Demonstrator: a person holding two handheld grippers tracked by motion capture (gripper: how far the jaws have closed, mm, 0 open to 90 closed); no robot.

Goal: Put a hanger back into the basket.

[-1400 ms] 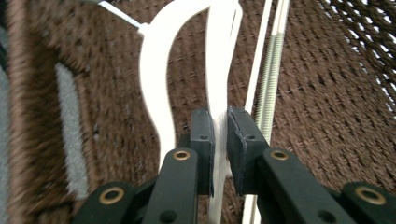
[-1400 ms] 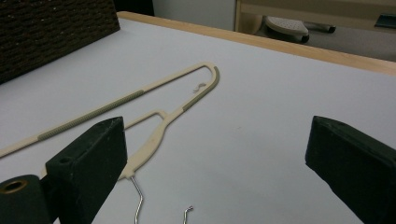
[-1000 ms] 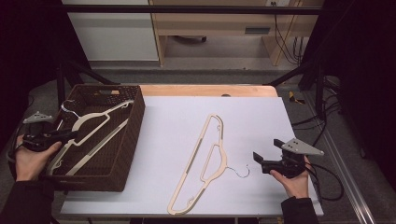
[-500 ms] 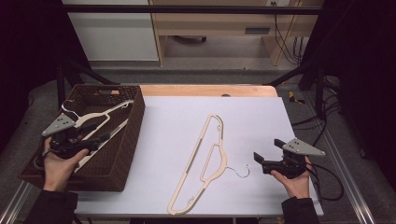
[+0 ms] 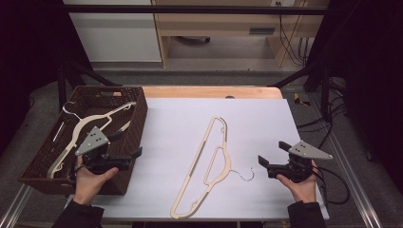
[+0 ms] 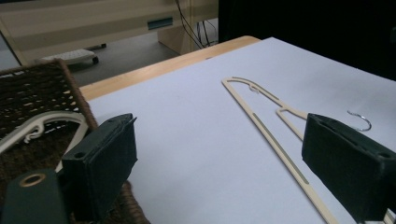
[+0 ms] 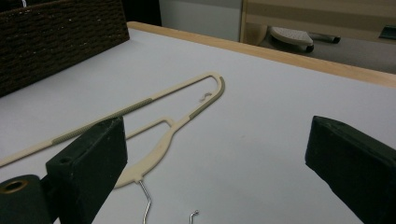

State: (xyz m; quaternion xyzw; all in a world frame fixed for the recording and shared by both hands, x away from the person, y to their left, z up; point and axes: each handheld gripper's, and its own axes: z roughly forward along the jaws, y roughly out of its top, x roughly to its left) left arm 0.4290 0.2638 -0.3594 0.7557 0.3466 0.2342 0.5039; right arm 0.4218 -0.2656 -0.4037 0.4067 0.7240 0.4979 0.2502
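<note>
A: Which step is shown?
B: Between hangers: the left gripper [image 5: 127,145], jaws just opened and empty, sits over the basket [image 5: 138,118] edge; next, grasp the table hanger [image 5: 209,161] (right gripper [image 5: 271,159] spread beside its hook).

Left gripper [image 5: 127,145] at lower left of the high view, gripped in a hand [image 5: 91,176] from below, jaws just opened wide, empty, aimed rightward. Right gripper [image 5: 272,156] at lower right, cradled in the other hand [image 5: 298,183], jaws spread, aimed left.
</note>
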